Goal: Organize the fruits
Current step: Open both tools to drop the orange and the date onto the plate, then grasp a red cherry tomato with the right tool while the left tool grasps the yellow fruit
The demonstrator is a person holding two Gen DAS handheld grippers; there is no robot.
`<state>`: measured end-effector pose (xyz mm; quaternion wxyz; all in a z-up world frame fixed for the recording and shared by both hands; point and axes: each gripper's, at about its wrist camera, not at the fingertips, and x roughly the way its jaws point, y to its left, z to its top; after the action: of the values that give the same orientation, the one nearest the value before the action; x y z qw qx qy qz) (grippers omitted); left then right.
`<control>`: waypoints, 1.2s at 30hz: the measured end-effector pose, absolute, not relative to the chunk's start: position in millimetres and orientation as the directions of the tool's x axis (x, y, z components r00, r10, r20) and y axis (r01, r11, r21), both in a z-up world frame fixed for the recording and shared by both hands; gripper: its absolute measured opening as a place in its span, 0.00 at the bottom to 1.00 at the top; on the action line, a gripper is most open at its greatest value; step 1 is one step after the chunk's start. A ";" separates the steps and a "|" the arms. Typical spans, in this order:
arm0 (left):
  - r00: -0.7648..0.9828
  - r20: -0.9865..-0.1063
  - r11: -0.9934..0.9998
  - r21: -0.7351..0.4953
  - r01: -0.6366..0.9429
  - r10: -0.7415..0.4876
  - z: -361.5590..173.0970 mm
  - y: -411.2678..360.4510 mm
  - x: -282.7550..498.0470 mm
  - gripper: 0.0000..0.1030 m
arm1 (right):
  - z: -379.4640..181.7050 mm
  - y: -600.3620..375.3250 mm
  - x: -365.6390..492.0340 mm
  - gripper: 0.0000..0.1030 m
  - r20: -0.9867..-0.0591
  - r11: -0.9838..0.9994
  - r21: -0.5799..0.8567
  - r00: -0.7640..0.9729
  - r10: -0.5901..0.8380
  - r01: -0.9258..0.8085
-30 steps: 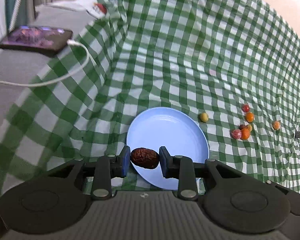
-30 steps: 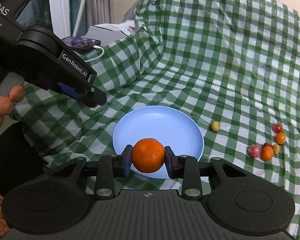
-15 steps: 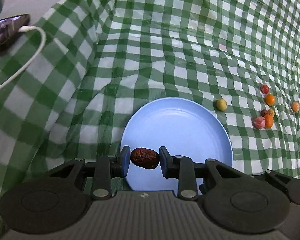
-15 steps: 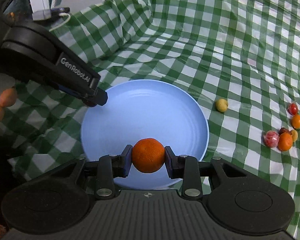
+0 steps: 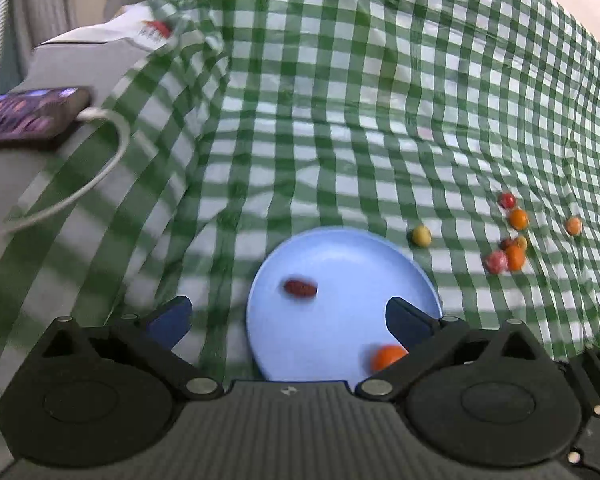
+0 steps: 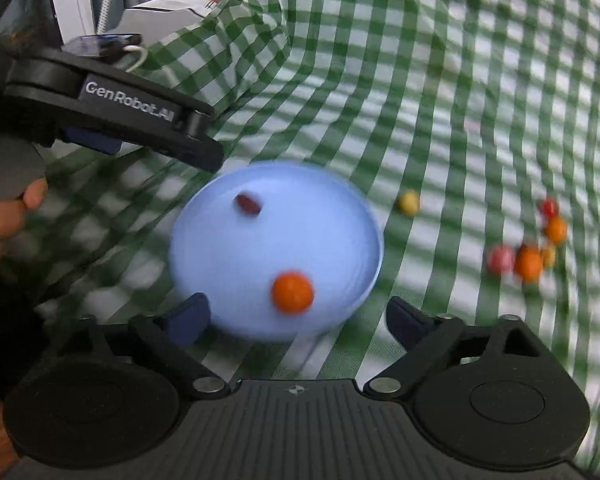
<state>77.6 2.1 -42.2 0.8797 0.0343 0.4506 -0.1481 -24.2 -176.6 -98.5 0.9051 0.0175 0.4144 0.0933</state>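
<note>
A blue plate [image 5: 352, 276] [image 6: 236, 256] lies on the green checked cloth. A brown date [image 5: 300, 288] [image 6: 249, 204] and an orange mandarin [image 5: 386, 357] [image 6: 292, 293] lie in it. My left gripper [image 5: 288, 314] is open and empty above the plate's near edge; it also shows in the right wrist view [image 6: 172, 136], at the plate's left. My right gripper [image 6: 298, 316] is open and empty just in front of the plate. A yellow fruit [image 5: 421, 235] [image 6: 409, 202] and a cluster of small red and orange fruits [image 5: 508, 252] [image 6: 530, 252] lie right of the plate.
A phone [image 5: 24, 114] with a white cable [image 5: 100, 168] rests on a grey surface at the left. A lone orange fruit [image 5: 573, 225] lies far right. The cloth rises in folds behind the plate.
Both grippers have opened. The date and the mandarin have dropped into the plate, and both grippers have drawn back and up a little.
</note>
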 end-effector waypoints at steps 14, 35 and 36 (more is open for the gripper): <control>0.603 -0.793 0.975 0.057 0.214 -0.086 -19.3 24.7 -25.6 1.00 | -79.1 -175.2 -93.6 0.99 -0.693 0.984 0.130 0.699 0.177 -0.120; 0.658 -0.749 0.948 0.146 0.283 -0.081 -1.6 0.9 -59.1 1.00 | -57.6 -183.2 -123.5 0.99 -0.620 0.987 0.144 0.771 0.143 -0.068; 0.656 -0.751 0.948 0.148 0.282 -0.078 -2.3 0.5 -58.5 1.00 | -58.3 -184.5 -122.7 0.99 -0.619 0.987 0.151 0.772 0.143 -0.062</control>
<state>-58.5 0.5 -2.3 0.9010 0.1269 0.4026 -0.0999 -122.7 -184.5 -58.3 0.9393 0.0612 0.3333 0.0545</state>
